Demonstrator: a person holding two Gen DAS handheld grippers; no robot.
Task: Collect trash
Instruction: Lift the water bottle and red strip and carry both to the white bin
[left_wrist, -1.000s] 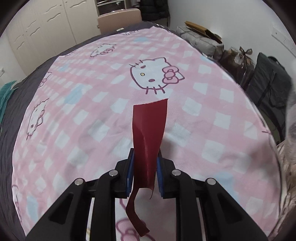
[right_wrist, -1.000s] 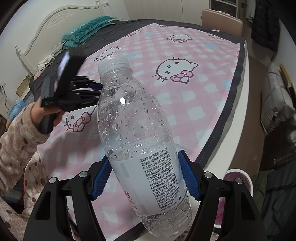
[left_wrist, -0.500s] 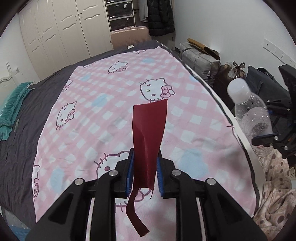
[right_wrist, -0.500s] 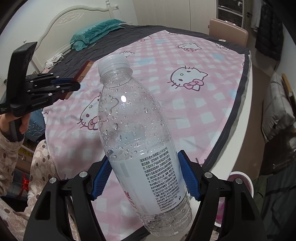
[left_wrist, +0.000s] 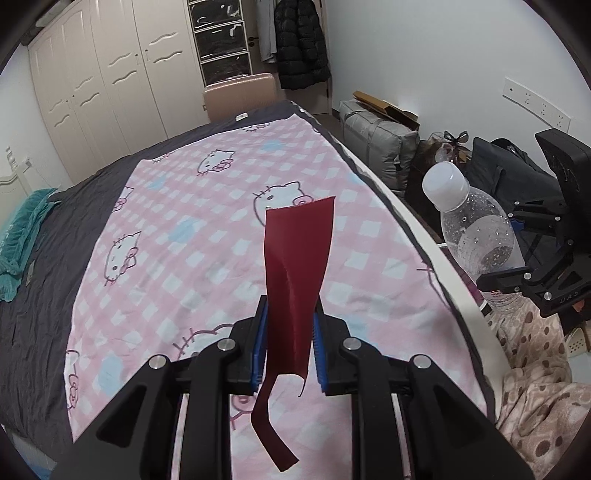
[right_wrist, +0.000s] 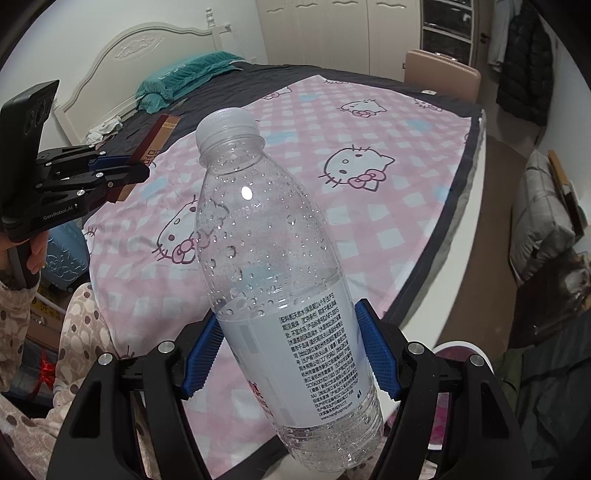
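Since a second ago the left tongs (left_wrist: 289, 345) have risen above the bed (left_wrist: 44, 280), so more of the pink cat-print blanket (left_wrist: 207, 236) and the white wardrobe (left_wrist: 110, 81) at the far end now show, and the right tongs have come into view at the right edge. The left tongs are closed narrowly on a dark red wrapper (left_wrist: 295, 280), which stands up between the blue pads (left_wrist: 258, 347) with a loose strip curling down on the near side. The right tongs (right_wrist: 291, 350) stand wide, their pads pressed against both sides of a clear plastic bottle (right_wrist: 273, 266) with a white cap and printed label, held in the air over the near right edge of the bed. In the right wrist view a hand (right_wrist: 35, 254) in a spotted sleeve holds the left tongs at the left, near a teal pillow (right_wrist: 184, 75) by the headboard.
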